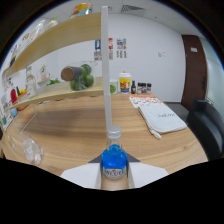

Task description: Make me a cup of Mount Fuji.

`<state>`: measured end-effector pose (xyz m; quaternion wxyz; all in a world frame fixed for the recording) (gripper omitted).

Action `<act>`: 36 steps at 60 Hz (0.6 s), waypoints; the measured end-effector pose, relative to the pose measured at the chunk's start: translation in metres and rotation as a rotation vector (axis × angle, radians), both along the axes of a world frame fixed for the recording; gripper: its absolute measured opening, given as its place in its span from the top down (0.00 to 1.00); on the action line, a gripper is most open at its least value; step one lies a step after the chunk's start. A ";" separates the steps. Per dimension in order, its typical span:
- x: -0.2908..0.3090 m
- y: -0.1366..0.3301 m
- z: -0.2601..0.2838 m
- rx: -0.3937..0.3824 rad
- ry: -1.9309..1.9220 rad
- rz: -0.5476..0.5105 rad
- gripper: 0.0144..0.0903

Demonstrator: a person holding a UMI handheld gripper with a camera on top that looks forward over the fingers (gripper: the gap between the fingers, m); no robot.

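We see our jaws (115, 172) clenched on a blue bottle (114, 161), upright above the wooden surface (80, 130). A white cloth (161, 118) lies toward the surface's far right edge.

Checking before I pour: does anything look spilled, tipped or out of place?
No spill shows. The blue bottle sits upright between the gripper fingers. On the shelf, a dark-lidded jar appears to lie on its side.
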<state>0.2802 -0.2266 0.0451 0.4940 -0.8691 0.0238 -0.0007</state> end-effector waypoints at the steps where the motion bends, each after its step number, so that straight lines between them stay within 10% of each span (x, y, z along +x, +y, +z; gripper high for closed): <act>1: 0.000 0.000 -0.004 -0.008 0.001 0.002 0.72; 36: 0.001 -0.022 -0.038 -0.146 -0.011 0.001 0.67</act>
